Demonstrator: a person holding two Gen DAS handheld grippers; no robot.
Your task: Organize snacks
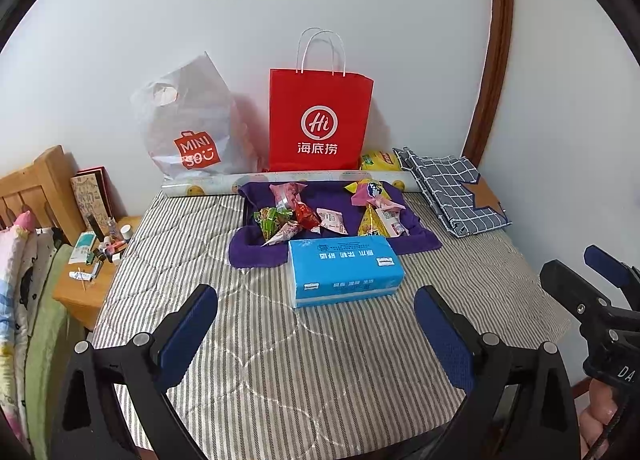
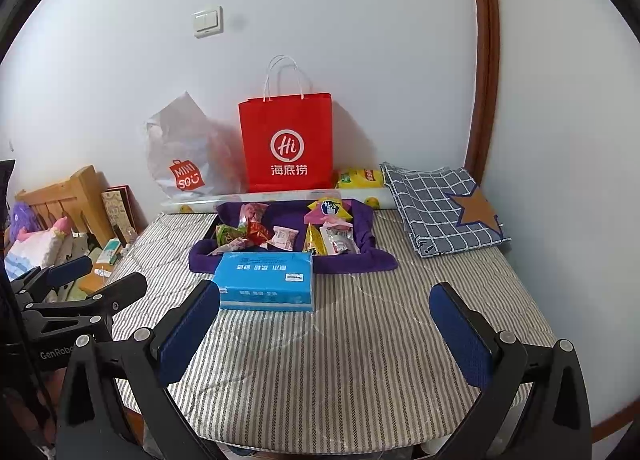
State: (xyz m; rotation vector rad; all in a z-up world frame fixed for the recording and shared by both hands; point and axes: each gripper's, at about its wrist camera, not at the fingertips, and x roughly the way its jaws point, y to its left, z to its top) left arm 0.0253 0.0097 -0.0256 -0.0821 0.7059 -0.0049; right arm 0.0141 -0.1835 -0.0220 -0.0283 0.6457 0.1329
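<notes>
Striped table [image 1: 280, 360] w/ a blue tissue pack [image 1: 344, 272] near its middle; all places below are rel. to that pack.

Left gripper [image 1: 316, 324]: fingers [image 1: 188, 336] spread wide, nothing held, hovering over the cloth on the near side of the pack, apart from it. Right gripper [image 2: 324, 324]: fingers [image 2: 460, 336] also wide open, empty, near side of the pack; left finger overlaps the pack's near-left corner in right wrist view, contact can't be told.

Just behind the pack, touching its far edge: purple tray [image 1: 416, 238] lined w/ purple cloth. Snacks [image 1: 296, 218] lie inside in 2 clusters, green/red/pink packets behind-left, yellow/pink ones [image 1: 376, 216] behind-right.

Behind the tray: a paper roll [image 1: 208, 186] lying crosswise. Further back at the wall: red bag [image 1: 320, 120] upright, white bag [image 1: 188, 124] to its left, yellow packet [image 1: 380, 160] low on its right.

Right-rear of the pack: folded checked cloth [image 1: 452, 192] w/ a brown star. Far left: wooden nightstand [image 1: 72, 296] w/ small bottles and tubes, bed beyond.
</notes>
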